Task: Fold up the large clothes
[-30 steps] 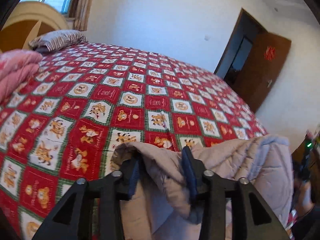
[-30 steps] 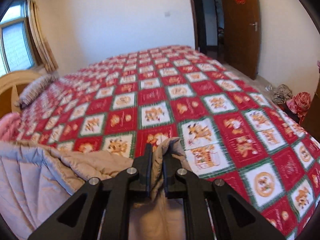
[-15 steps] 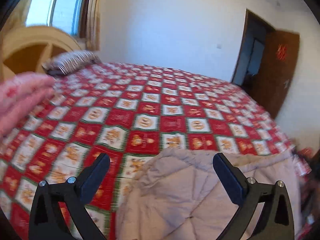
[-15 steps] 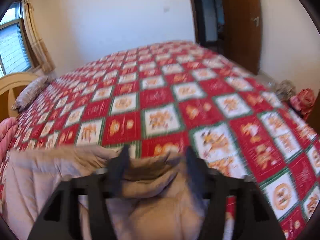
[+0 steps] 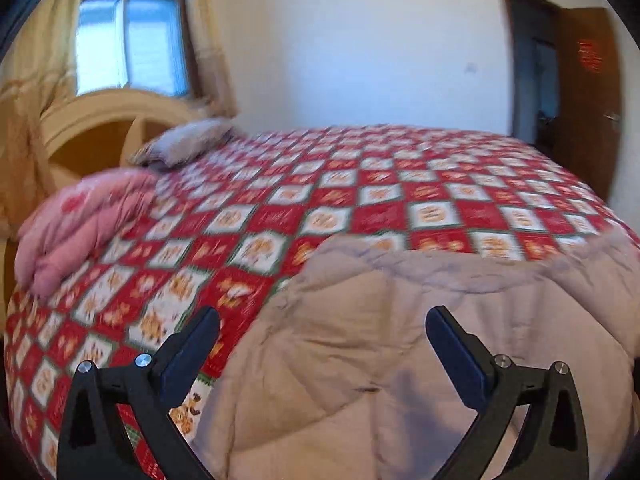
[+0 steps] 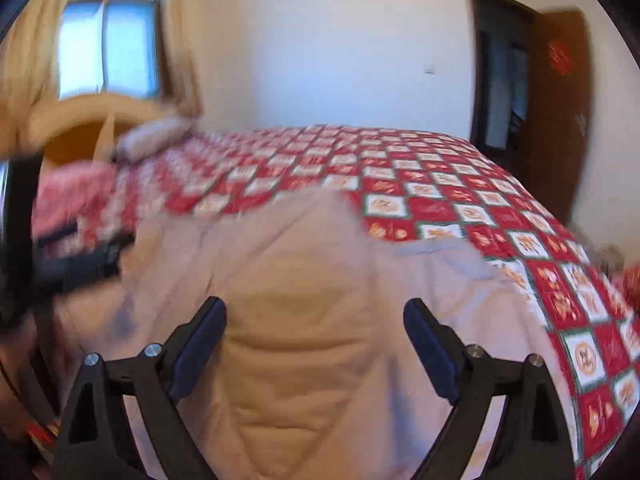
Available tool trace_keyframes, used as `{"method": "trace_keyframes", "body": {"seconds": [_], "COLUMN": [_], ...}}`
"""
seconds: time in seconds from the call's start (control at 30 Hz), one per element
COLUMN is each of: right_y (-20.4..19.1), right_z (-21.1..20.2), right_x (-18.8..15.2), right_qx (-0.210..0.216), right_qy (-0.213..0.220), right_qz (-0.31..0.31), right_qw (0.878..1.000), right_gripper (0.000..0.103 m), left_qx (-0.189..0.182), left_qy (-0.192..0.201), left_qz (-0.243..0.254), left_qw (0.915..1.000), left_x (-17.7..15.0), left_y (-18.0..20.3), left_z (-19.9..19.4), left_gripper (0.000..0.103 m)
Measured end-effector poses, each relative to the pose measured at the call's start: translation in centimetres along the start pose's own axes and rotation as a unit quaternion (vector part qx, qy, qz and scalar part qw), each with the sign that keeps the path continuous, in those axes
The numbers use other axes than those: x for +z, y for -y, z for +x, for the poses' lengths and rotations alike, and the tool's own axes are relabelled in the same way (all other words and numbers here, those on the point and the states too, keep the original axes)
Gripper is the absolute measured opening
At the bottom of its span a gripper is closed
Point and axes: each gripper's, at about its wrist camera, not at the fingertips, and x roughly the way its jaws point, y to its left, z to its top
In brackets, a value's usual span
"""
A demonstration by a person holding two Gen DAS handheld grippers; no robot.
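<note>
Beige quilted coat (image 5: 400, 340), padded, stitched in broad panels, lying crumpled on near edge of bed (image 5: 360, 200) w/ red-and-white check cover. Surface puffy, creased; pale lilac tint toward far hem in right wrist view.

Hard to read: both views motion-blurred, esp. right wrist. Coat cut off at bottom of both frames, so sleeves, collar, front/back not identifiable. Dark blurred shape at left edge of right wrist view, can't tell what.

Orientation: long axis approx. across the views, along near bed edge; far hem roughly parallel to it. Which end is collar – can't tell.

Left gripper (image 5: 322, 330) spread wide, nothing pinched, coat below/between fingers, not pressed. Right gripper (image 6: 314, 320) jaws opening, wide apart, coat under them, pads clear of fabric.

Also seen: pink folded blanket (image 5: 80, 220) at bed's left, pillow (image 5: 184, 142) by headboard, window (image 5: 128, 40), brown door (image 5: 584, 92).
</note>
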Motion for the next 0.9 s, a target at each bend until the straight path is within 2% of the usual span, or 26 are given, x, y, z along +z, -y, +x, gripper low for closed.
{"method": "trace_keyframes", "body": {"seconds": [0.1, 0.17, 0.3, 0.5, 0.63, 0.9], "right_y": [0.5, 1.5, 3.8, 4.0, 4.7, 3.9], "right_z": [3.4, 5.4, 9.8, 11.3, 12.3, 14.2], "right_x": [0.4, 0.9, 1.0, 0.3, 0.0, 0.0], "right_qx": [-0.038, -0.053, -0.063, -0.067, -0.053, -0.067], "right_qy": [-0.008, -0.016, -0.054, -0.066, -0.077, -0.103], "right_qz": [-0.018, -0.009, 0.028, 0.032, 0.047, 0.03], "right_qw": [0.999, 0.998, 0.996, 0.995, 0.994, 0.992], "right_gripper": [0.092, 0.092, 0.092, 0.094, 0.098, 0.102], "left_qx": [0.017, 0.016, 0.005, -0.023, -0.041, -0.037], "left_qy": [-0.033, -0.052, -0.073, -0.102, -0.114, -0.122], "left_qz": [-0.04, -0.062, -0.069, -0.091, -0.118, -0.122], "left_qw": [0.9985, 0.9966, 0.995, 0.9903, 0.9857, 0.9842], "left_x": [-0.1, -0.5, -1.4, -2.4, -3.0, -3.4], "left_y": [-1.6, -2.4, -2.1, -1.8, -2.3, -2.1], "left_z": [2.9, 4.8, 7.4, 10.0, 10.7, 11.3], "left_gripper": [0.102, 0.102, 0.102, 0.102, 0.102, 0.102]}}
